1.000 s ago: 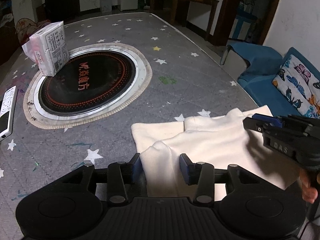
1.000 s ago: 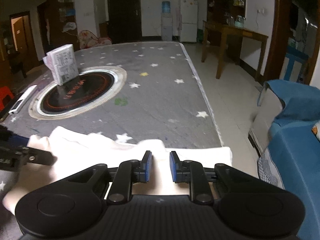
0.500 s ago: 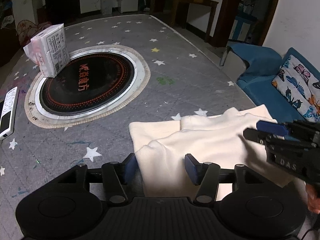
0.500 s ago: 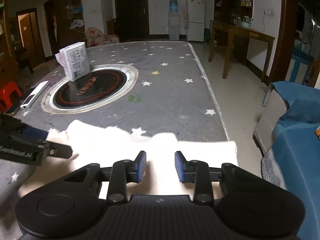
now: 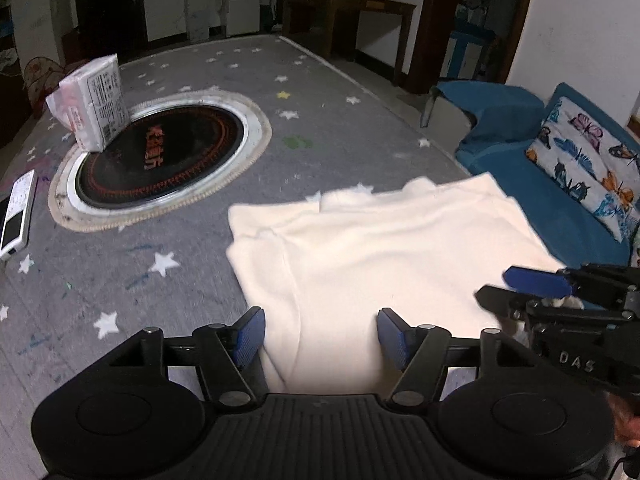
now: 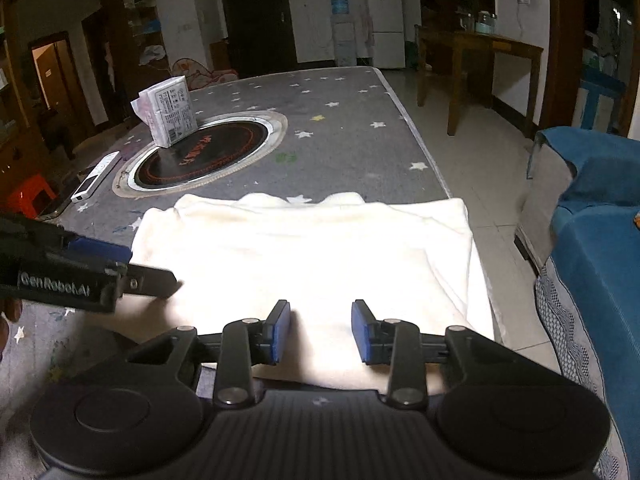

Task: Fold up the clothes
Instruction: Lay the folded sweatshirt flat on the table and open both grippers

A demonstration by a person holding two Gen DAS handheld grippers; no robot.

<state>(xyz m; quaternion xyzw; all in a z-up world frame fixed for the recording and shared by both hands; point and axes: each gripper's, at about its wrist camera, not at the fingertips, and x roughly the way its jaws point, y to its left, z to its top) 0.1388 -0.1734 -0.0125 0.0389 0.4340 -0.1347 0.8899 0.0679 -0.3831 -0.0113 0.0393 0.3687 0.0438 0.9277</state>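
A cream-white folded garment (image 5: 380, 248) lies flat on the grey star-patterned table, near its front right corner; it also shows in the right wrist view (image 6: 312, 256). My left gripper (image 5: 320, 336) is open and empty, raised over the garment's near left part. My right gripper (image 6: 322, 332) is open and empty over the garment's near edge. The right gripper also shows in the left wrist view (image 5: 520, 284) at the right, and the left gripper shows in the right wrist view (image 6: 132, 268) at the left.
A round black induction plate (image 5: 160, 156) is set in the table (image 5: 120, 280), with a tissue pack (image 5: 92, 104) on its far left rim. A white remote (image 5: 16, 220) lies at the left. The table edge runs along the right, beside a blue sofa (image 5: 560, 200).
Both grippers opened and let go of the garment, then drew back and up. The garment now lies flat and folded on the table.
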